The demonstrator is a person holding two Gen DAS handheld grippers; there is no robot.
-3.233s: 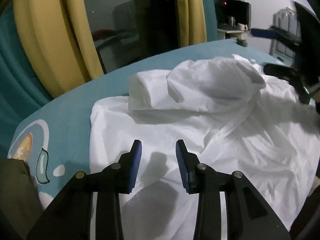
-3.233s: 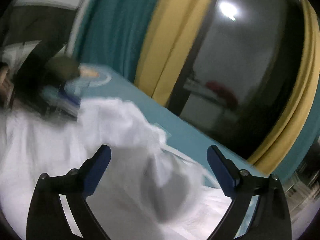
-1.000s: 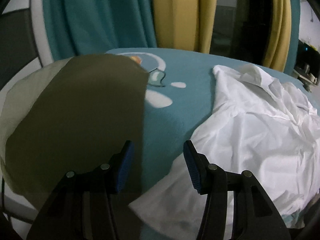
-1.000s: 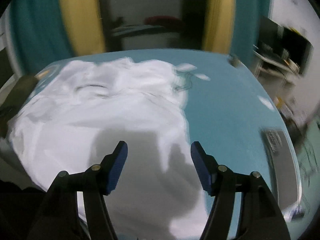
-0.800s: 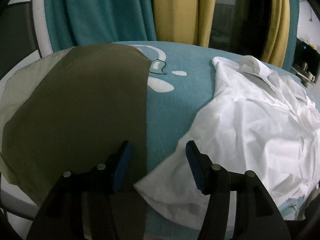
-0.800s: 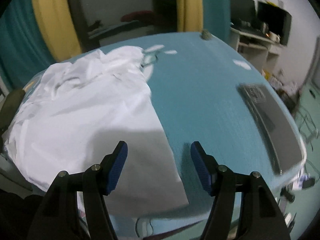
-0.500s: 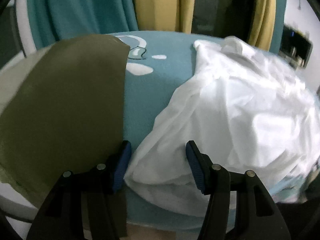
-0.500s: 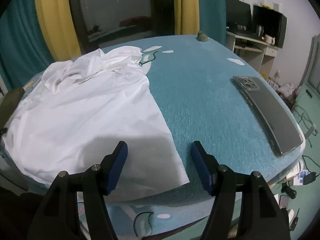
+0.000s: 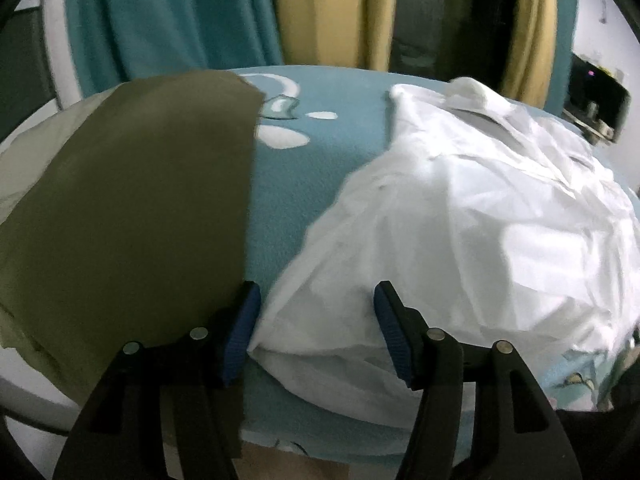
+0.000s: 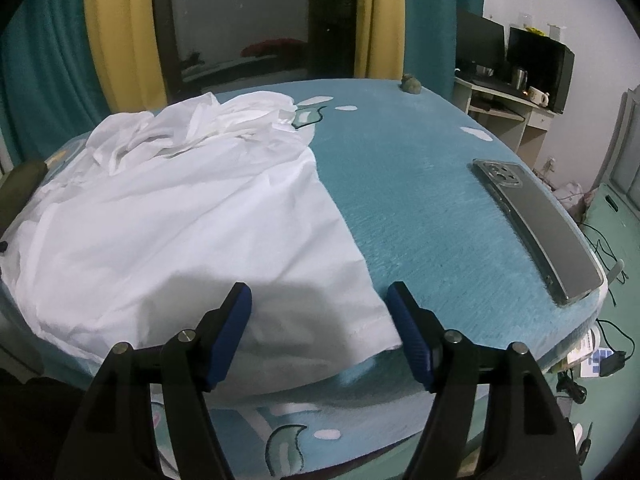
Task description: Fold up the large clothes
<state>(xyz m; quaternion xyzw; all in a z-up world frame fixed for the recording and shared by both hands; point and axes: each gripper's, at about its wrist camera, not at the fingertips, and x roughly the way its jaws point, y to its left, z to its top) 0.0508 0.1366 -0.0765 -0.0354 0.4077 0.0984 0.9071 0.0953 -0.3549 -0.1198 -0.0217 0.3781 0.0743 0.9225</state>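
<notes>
Left wrist view, far left: an olive cloth (image 9: 132, 208) lies flat over the left part of the teal blanket (image 9: 320, 168), its near edge hanging over the side. Right of it, a strip of bare blanket with white printed shapes. Further right, the white shirt (image 9: 480, 216) lies spread and creased, collar end far, hem end near. No containers in either view.

Left gripper (image 9: 316, 334): angled down toward the near left corner of the shirt hem. Jaws apart, fabric bunched between the blue pads (image 9: 240, 332), not pinched; the left pad sits just beside the shirt's edge, right pad over the cloth.

Right wrist view: the same white shirt (image 10: 180, 216) fills the left half, crumpled at the far end, smoother near. Its right edge runs diagonally down to a hem corner near the blanket's edge.

Right gripper (image 10: 320, 334): tilted down over that near right hem corner. Jaws opening, hem corner between them, nothing clamped.

Far right: a phone (image 10: 536, 236) in a clear case lies face down on the blanket, well apart from the shirt.
</notes>
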